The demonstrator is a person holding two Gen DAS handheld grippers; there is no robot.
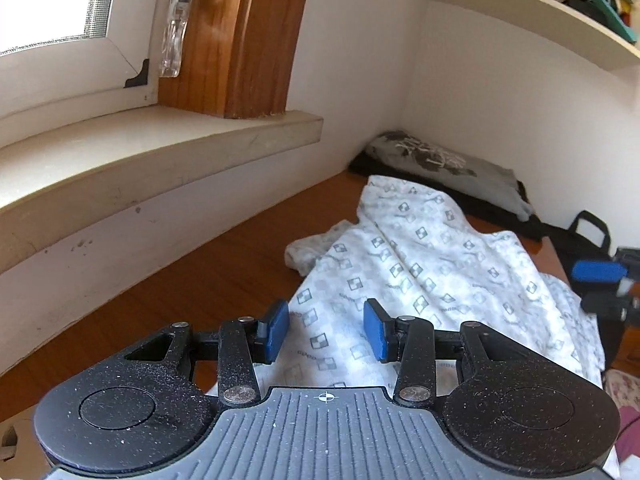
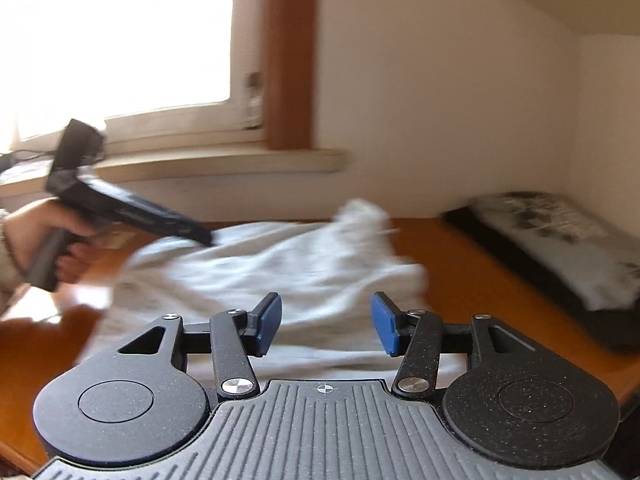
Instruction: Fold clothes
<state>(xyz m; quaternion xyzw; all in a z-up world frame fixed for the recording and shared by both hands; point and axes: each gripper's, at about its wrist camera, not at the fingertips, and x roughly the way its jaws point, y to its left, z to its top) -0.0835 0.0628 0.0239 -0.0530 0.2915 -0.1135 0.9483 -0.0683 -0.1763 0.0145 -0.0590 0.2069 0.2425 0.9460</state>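
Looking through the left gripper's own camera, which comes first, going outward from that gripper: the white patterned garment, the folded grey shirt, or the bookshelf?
1. White patterned garment: right under and ahead of the left gripper, spread on the wooden table.
2. Folded grey shirt: beyond the garment, in the table's far corner by the wall.
3. Bookshelf: farthest, high on the wall at upper right.

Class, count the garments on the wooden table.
3 visible: a white patterned garment spread mid-table, a grey printed one folded in the far corner, on a black one. Others may be hidden.

Wooden table (image 1: 224, 280): white garment (image 1: 420, 256), folded stack (image 1: 440, 164)
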